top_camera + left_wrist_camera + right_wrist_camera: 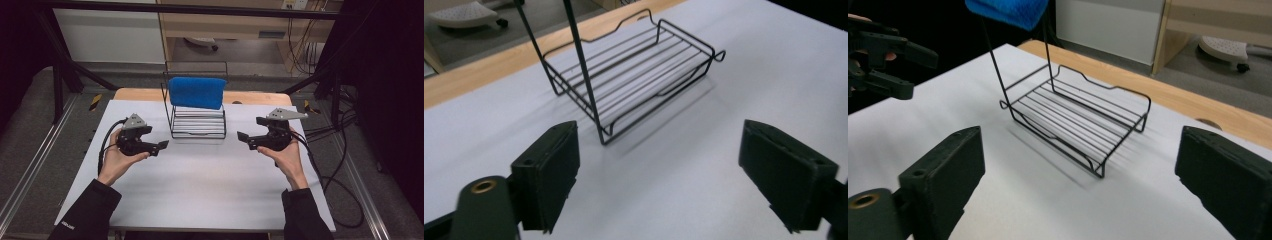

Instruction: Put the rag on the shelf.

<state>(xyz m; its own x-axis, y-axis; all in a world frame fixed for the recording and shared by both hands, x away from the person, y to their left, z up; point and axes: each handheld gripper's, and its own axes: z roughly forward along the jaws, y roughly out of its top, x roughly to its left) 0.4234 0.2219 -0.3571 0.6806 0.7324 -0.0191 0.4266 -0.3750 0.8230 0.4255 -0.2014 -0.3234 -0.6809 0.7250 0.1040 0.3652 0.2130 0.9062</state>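
A black wire rack stands at the back middle of the white table. A blue cloth hangs over the rack's upper bar, above the slatted shelf. My left gripper is held left of the rack, jaws wide open and empty, pointing right. My right gripper sits right of the rack, jaws wide open and empty, pointing left. The right gripper view has the rack ahead, the cloth's lower edge at the top, and the left gripper at far left.
White sheet covers a wooden table whose bare back edge shows. Cables trail off the right side. Dark frame posts stand at both back corners. A chair base sits on the floor beyond.
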